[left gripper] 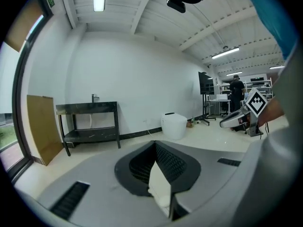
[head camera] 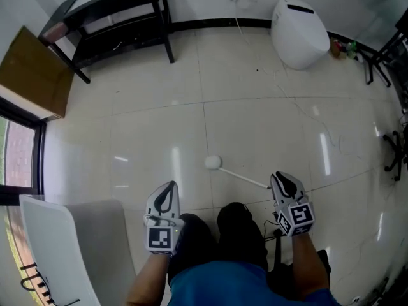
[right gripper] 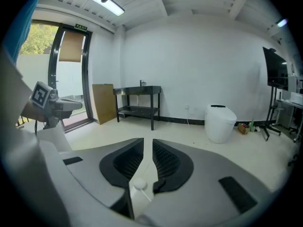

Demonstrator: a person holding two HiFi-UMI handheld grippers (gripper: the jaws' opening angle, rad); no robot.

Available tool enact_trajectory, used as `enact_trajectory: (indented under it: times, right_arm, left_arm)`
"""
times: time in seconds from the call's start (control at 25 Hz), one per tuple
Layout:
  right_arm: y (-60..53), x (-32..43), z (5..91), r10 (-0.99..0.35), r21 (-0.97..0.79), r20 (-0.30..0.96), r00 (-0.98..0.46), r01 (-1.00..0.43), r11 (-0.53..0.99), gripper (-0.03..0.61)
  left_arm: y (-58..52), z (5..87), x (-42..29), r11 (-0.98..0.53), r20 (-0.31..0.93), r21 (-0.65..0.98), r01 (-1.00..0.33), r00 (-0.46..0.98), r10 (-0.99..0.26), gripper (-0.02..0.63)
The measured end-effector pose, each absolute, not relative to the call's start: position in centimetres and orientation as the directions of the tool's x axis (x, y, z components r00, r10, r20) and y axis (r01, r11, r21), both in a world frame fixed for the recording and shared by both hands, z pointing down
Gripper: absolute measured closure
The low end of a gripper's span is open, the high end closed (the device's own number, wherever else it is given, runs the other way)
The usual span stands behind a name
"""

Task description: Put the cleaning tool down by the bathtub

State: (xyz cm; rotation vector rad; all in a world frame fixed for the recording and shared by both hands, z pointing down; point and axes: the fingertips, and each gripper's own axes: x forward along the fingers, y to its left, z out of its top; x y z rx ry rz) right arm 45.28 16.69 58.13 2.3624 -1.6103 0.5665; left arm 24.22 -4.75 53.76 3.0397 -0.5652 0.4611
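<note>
The cleaning tool (head camera: pixel 237 174) is a thin white stick with a white ball end (head camera: pixel 213 162), slanting low over the tiled floor. My right gripper (head camera: pixel 278 177) is shut on the stick's near end. In the right gripper view the ball (right gripper: pixel 140 184) shows below the narrow gap of the right gripper (right gripper: pixel 148 142). My left gripper (head camera: pixel 171 185) is shut with nothing in it and hangs level with the right one; the left gripper (left gripper: pixel 155 144) shows its tips together in its own view. A white bathtub rim (head camera: pixel 76 247) stands at the lower left.
A white toilet (head camera: pixel 299 24) stands by the far wall, a black metal table (head camera: pixel 115 11) at the back left with a brown board (head camera: pixel 35 72) beside it. Black stand legs (head camera: pixel 392 148) are at the right. The person's legs and dark shoes (head camera: pixel 239 228) are between the grippers.
</note>
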Motion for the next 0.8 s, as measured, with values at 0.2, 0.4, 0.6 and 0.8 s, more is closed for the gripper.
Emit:
enact_trajectory:
  times: [0.2,0.4,0.6,0.8]
  right_arm:
    - [14.2,45.9,69.1,-0.818,-0.008,0.493,0.296,-0.939,-0.345,0.478]
    - [11.6,47.2,80.7,-0.806,-0.002,0.534,0.255,-0.953,-0.302,0.460]
    - [9.7,48.5,93.7,-0.798,0.010,0.567,0.205,-0.970,-0.242,0.448]
    - [8.9,46.9,106.2,-0.760,-0.006,0.642,0.100,-0.991,-0.136,0.448]
  left_arm:
    - [-6.8,63.4,25.2,-0.935,0.313,-0.031,-0.355,0.884,-0.346,0.615]
    - [-9.8,72.8,27.6,-0.934,0.290,-0.030,-0.356,0.891,-0.349,0.615]
    - [-12.0,84.1,30.0,-0.933,0.281,-0.039,-0.358,0.892,-0.354,0.615]
    - [-12.4,91.9,30.6,-0.916,0.265,-0.020,-0.402,0.881,-0.392,0.615]
